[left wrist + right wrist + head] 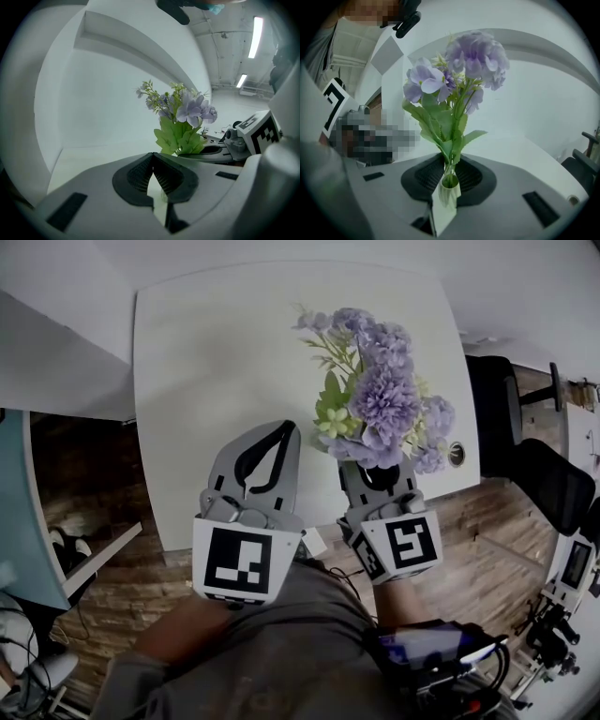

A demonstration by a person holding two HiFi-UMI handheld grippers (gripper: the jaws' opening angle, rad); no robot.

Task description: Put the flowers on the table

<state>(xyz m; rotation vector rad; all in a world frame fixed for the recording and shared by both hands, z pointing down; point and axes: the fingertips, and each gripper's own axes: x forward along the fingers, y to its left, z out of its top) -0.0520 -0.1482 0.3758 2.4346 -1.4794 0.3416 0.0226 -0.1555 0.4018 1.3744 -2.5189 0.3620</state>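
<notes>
A bunch of purple flowers (375, 399) with green leaves stands in a small white ribbed vase (447, 194) near the front right of the white table (216, 352). My right gripper (450, 164) is shut on the vase, the stems rising between its tips. In the head view the blooms hide most of its jaws (380, 472). My left gripper (284, 430) hovers over the table's front edge just left of the flowers, shut and empty. The left gripper view shows its tips (153, 157) touching, with the flowers (185, 117) beyond them to the right.
A round cable hole (457, 454) lies in the table right of the vase. A black office chair (525, 465) stands past the table's right edge. Another desk (23, 521) is at the left, over a wood floor. Equipment sits at the lower right (553, 624).
</notes>
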